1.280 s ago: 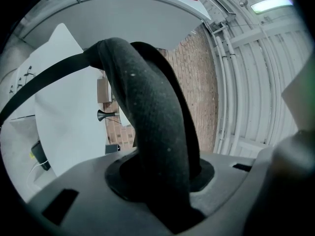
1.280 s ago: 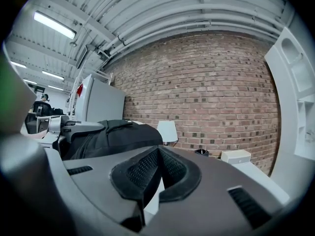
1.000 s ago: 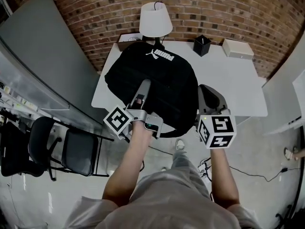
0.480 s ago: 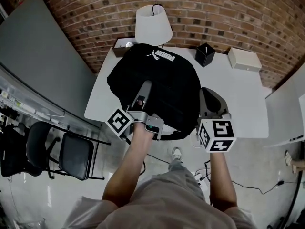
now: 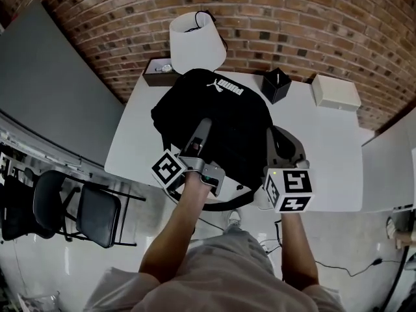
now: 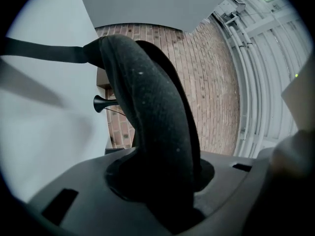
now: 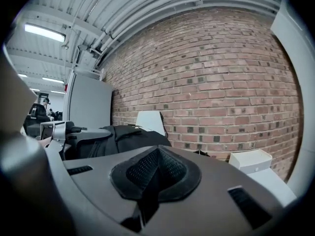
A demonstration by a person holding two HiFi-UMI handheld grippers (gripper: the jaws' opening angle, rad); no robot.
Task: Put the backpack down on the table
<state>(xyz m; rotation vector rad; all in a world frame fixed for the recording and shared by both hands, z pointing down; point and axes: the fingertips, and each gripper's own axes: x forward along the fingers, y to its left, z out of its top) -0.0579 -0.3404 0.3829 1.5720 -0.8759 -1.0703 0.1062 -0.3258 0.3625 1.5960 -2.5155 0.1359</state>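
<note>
One backpack (image 5: 221, 119), one lamp (image 5: 195, 41), one table (image 5: 325, 148), two chairs (image 5: 97, 214) (image 5: 23, 207)

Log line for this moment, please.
left hand-held gripper: shut on strap | right hand-held gripper: shut | backpack: over table

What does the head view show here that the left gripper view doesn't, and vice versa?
Head view only: the black fabric backpack's body, the black cube-shaped pen holder, the white rectangular box and the right gripper. Left gripper view only: the backpack's black padded strap clamped in the left gripper, and grey ceiling rails. Both: the red brick wall and the flat grey panel.
</note>
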